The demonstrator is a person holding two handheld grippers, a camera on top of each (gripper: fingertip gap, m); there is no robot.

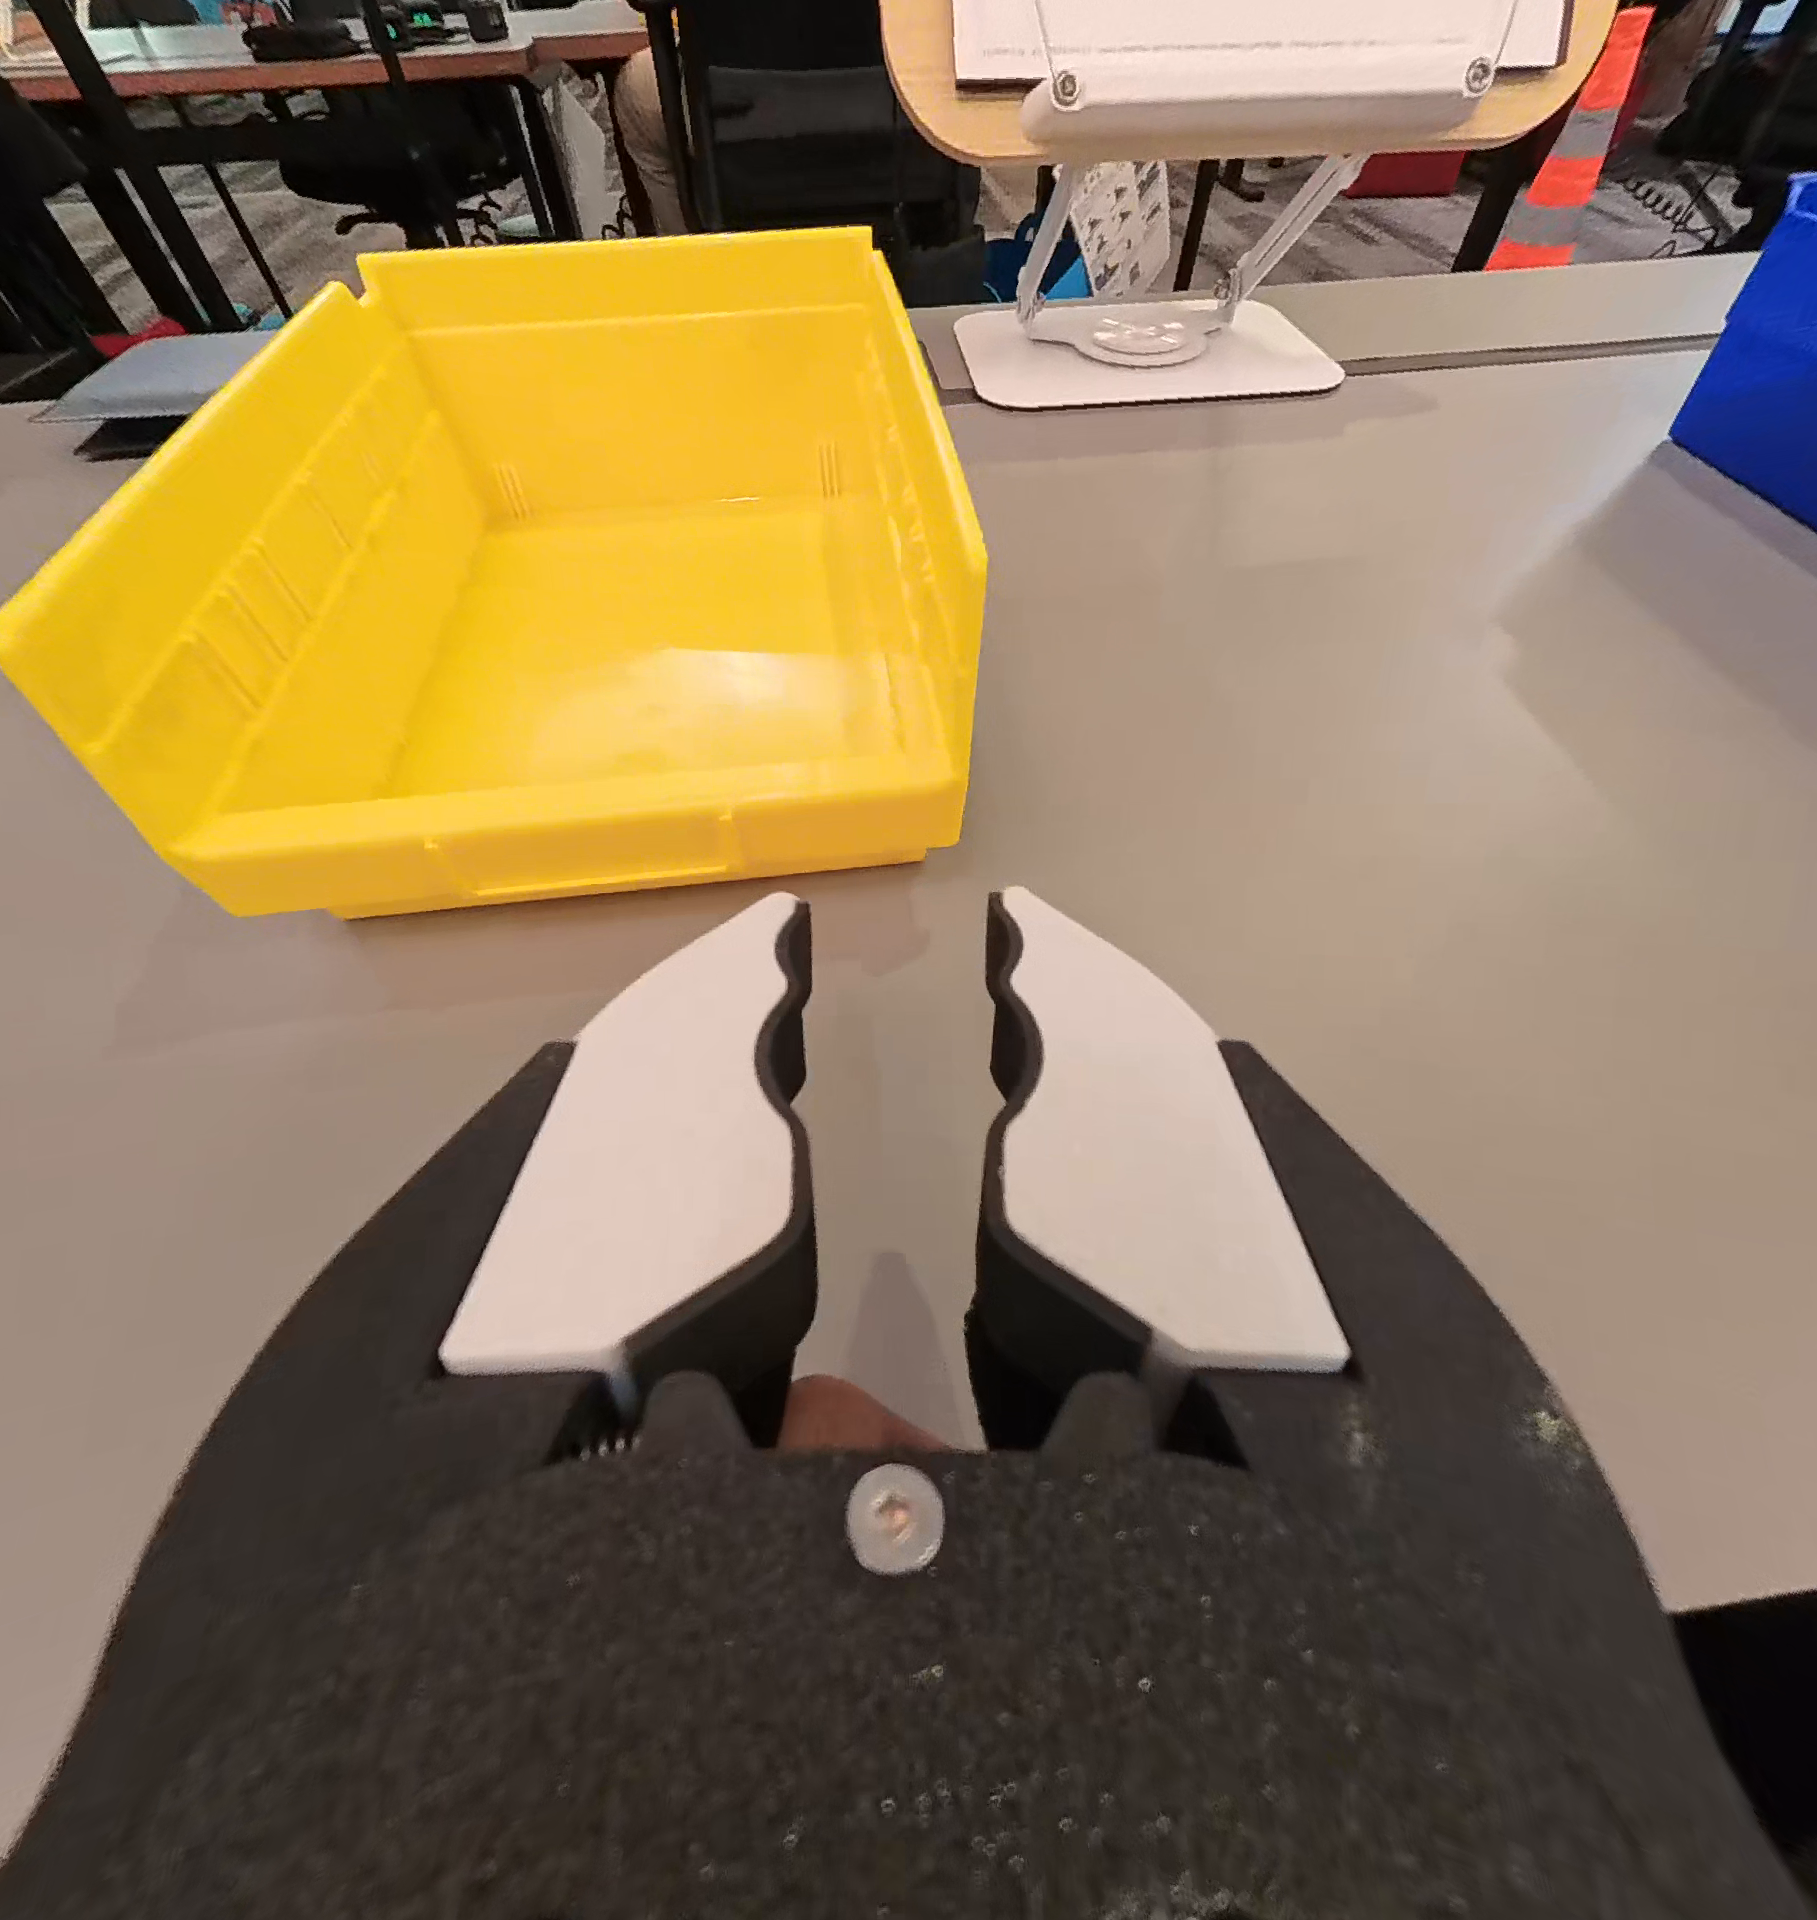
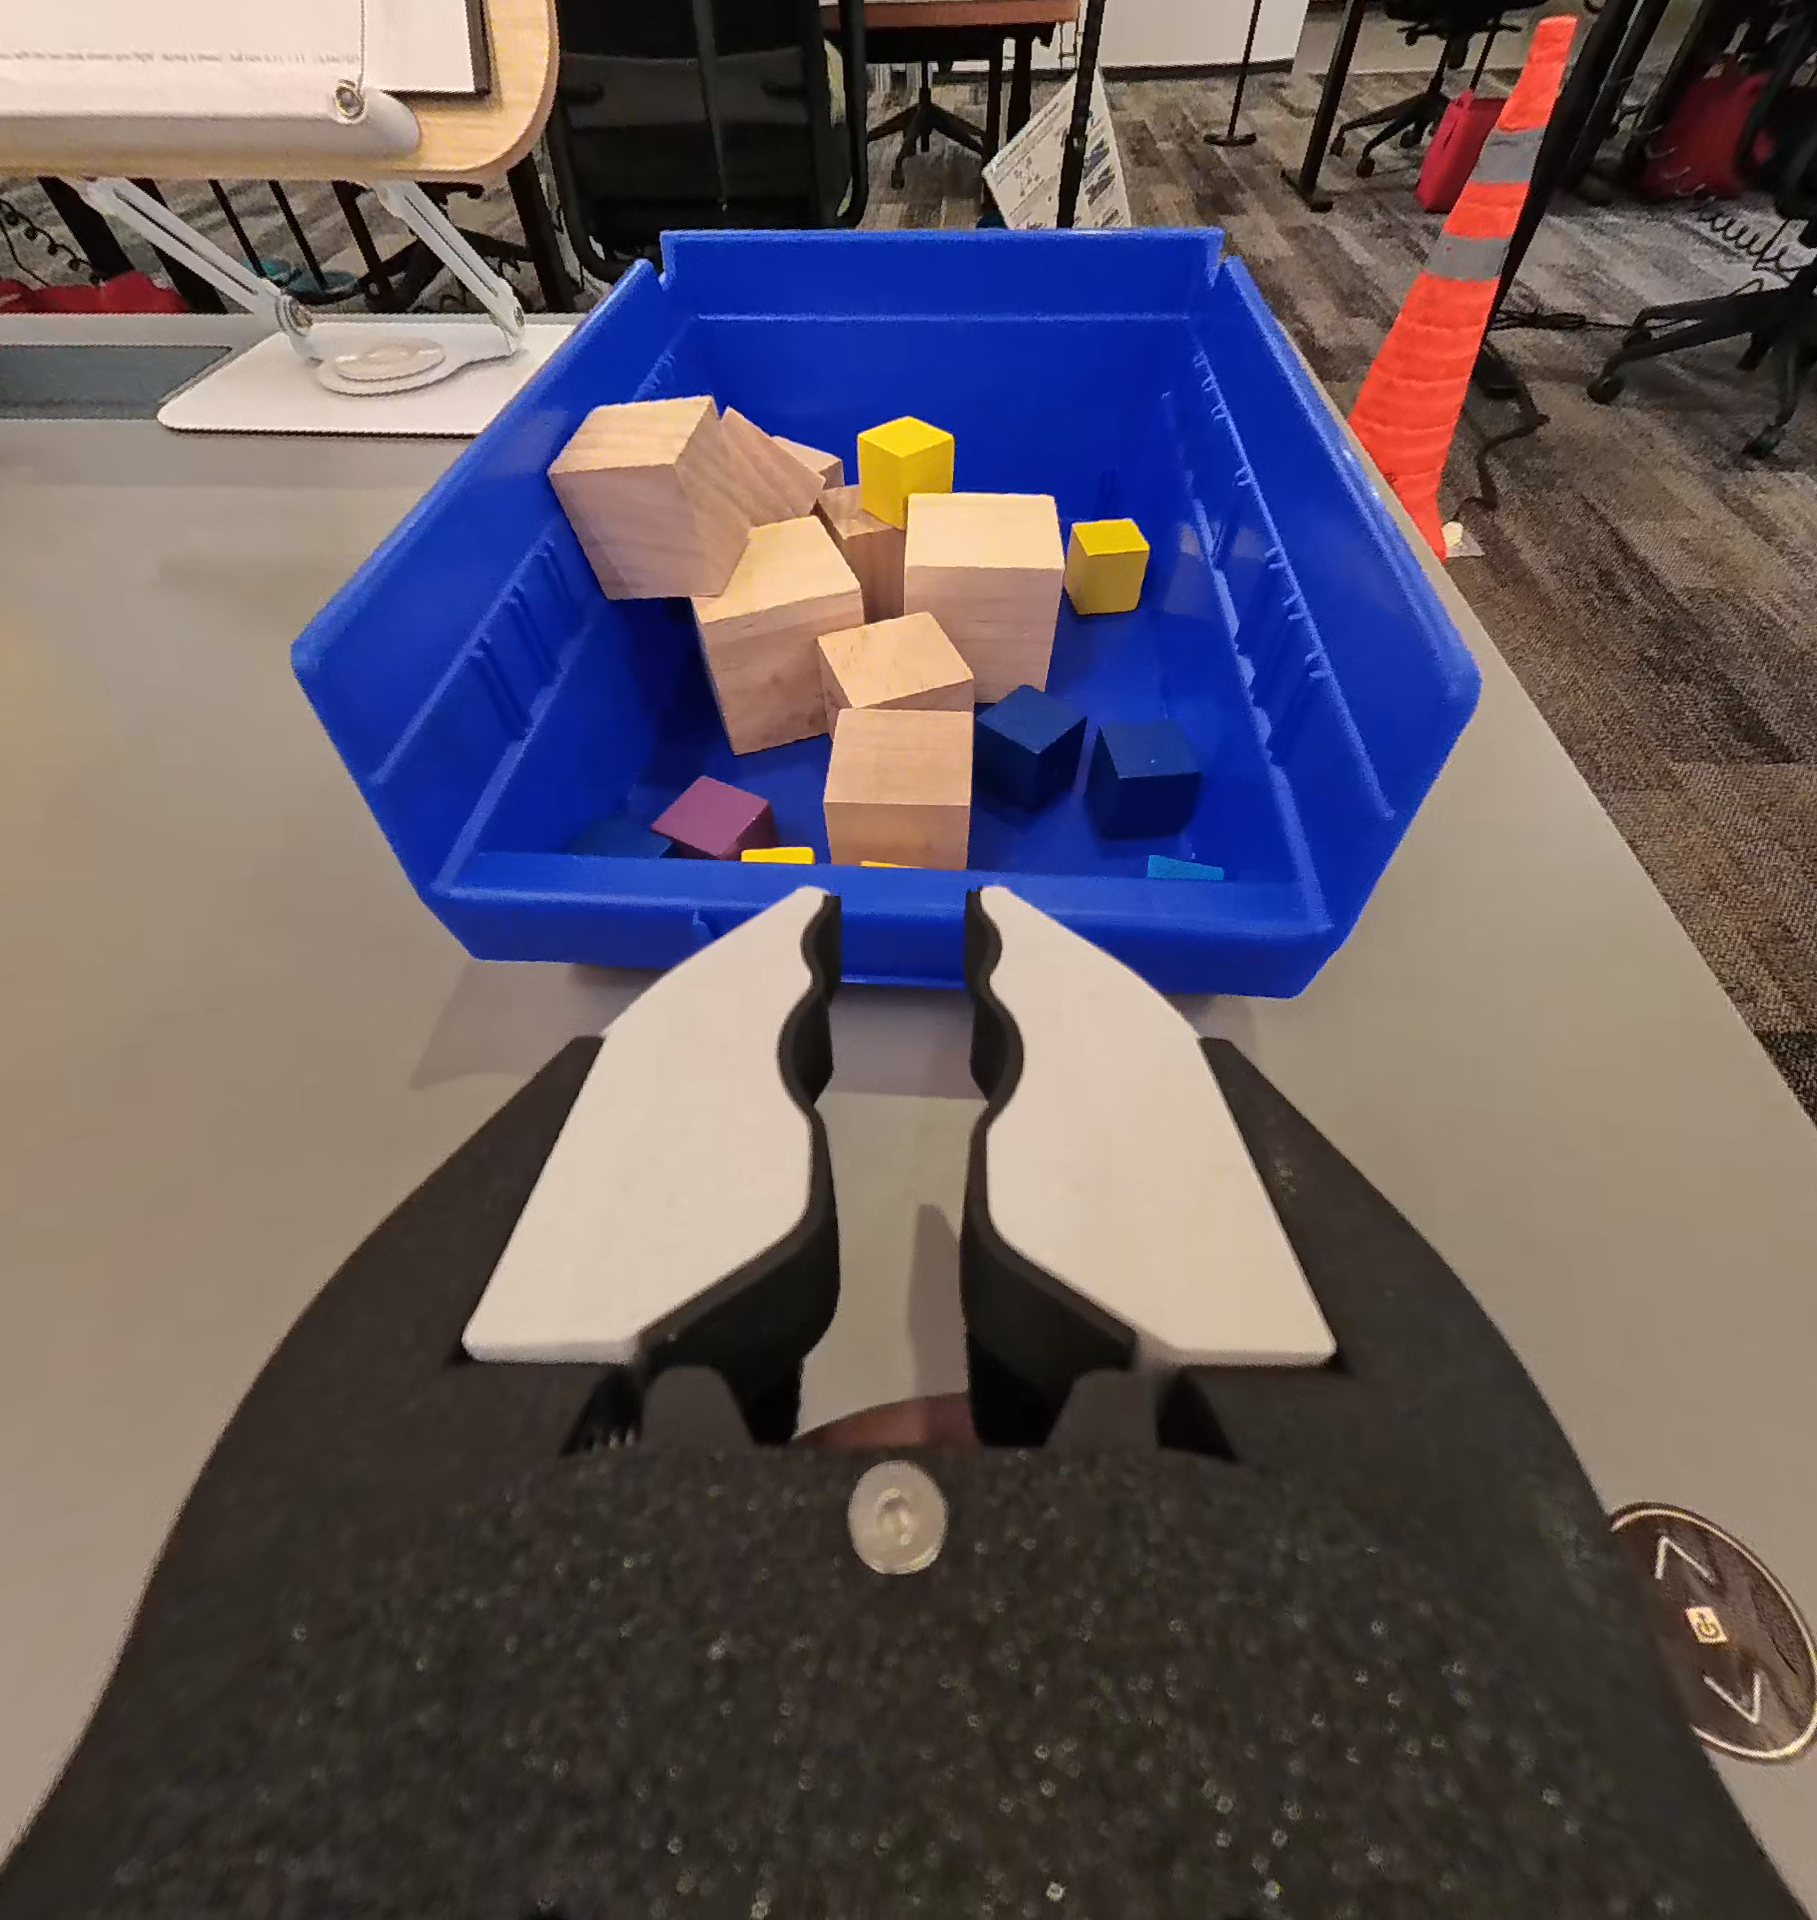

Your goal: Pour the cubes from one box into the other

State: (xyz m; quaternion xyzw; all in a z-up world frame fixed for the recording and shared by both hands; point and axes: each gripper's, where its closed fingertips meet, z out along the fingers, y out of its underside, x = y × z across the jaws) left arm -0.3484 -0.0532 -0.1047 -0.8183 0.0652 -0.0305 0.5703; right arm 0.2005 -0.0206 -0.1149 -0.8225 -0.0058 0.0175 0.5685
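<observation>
Cubes (image 2: 888, 644), wooden, plain and painted yellow, dark blue and purple: all heaped in the blue plastic bin (image 2: 530, 727), none poured yet. Right gripper (image 2: 902, 906), grey-faced fingers on a black body: jaws parted, grasping nothing, tips just before the blue bin's low front lip. Left gripper (image 1: 899, 909): jaws likewise parted and empty, over the grey tabletop (image 1: 1403, 831). Yellow plastic bin (image 1: 260, 644): just beyond the left tips, resting flat, holding nothing. White stand (image 1: 1143, 358): farther back. Step judged: approach, before any grasp. Next move calls for clamping the blue bin's rim, lifting and tipping it over the yellow bin.
</observation>
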